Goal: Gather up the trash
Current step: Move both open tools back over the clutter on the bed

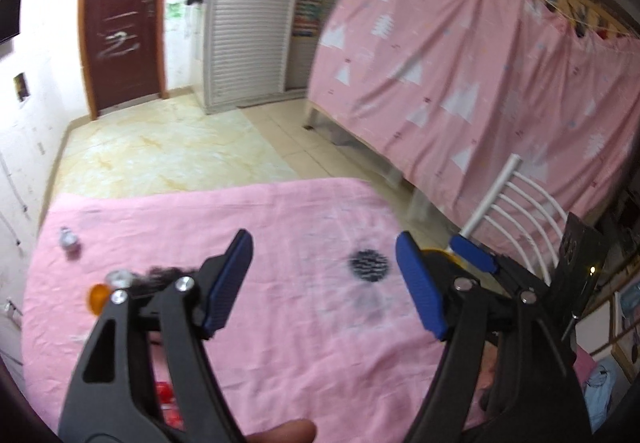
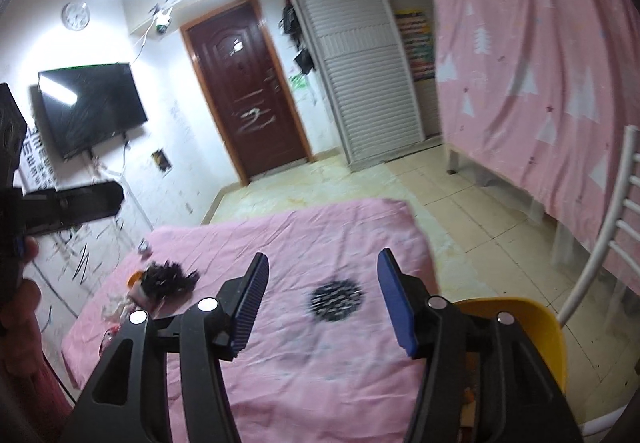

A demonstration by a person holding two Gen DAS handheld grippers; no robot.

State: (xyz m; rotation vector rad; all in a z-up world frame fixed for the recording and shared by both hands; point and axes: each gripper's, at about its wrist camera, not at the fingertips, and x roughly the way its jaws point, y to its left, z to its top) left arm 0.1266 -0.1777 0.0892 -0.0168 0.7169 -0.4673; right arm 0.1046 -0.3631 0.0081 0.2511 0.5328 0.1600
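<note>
A table under a pink cloth [image 1: 280, 211] [image 2: 280, 239] carries the trash. A black tangled clump [image 2: 168, 277] lies at the left with an orange piece [image 2: 135, 277] and small scraps [image 2: 116, 309] beside it; in the left wrist view the clump [image 1: 164, 277] is partly hidden behind my left finger. A small silver object [image 1: 68, 239] sits far left. A black patterned disc [image 1: 369, 265] [image 2: 337, 301] lies mid-cloth. My left gripper [image 1: 324, 283] is open and empty above the cloth. My right gripper [image 2: 322, 303] is open and empty, the disc between its fingers in view.
A yellow bin [image 2: 520, 327] stands at the table's right edge. A white chair [image 1: 516, 211] stands to the right. A bed draped in pink fabric [image 1: 480, 83] fills the right. A dark door [image 2: 244, 91], a louvred wardrobe [image 2: 360, 63] and a wall TV [image 2: 90, 107] lie beyond.
</note>
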